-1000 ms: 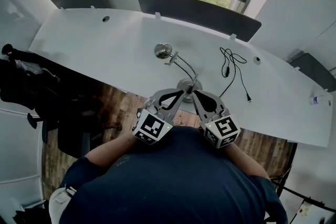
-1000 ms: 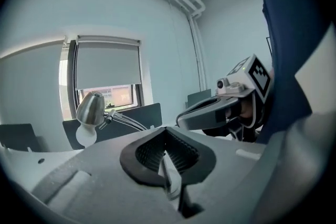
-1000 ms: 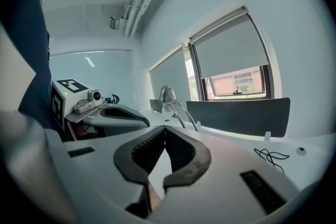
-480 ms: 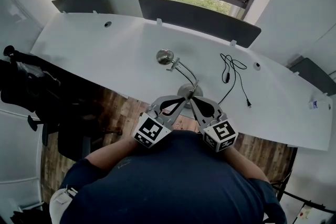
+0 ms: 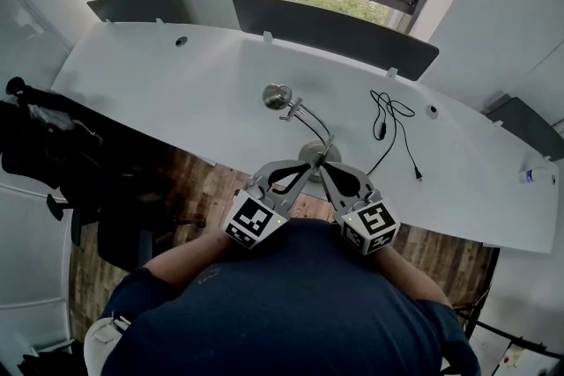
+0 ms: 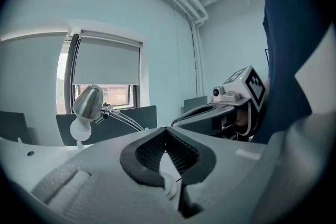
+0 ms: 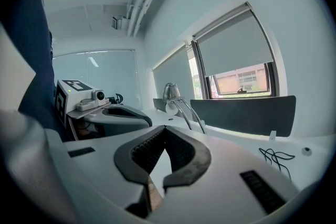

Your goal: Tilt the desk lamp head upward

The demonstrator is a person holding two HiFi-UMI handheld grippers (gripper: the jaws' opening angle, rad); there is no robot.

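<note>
Head view: you hold 2 tools over the near edge of the white bench (image 5: pixel 176 79). The left tool (image 5: pixel 303 170) and right tool (image 5: pixel 325 172) hover just by the lamp base (image 5: pixel 308 152). The 1 desk lamp head (image 5: pixel 277 95) droops farther out on its curved neck, and 1 loose black cable (image 5: pixel 389 114) lies well to the right.

Left gripper view: the jaws meet at the tips and grip nothing. The chrome head sits ahead to the left, apart. Nudging that slick dome with a closed tool could make it slip off sideways.

Right gripper view: these jaws are also together and empty. The base stands close to the bench edge, so lifting the head without steadying the base could likely slide or topple the whole lamp.
</note>
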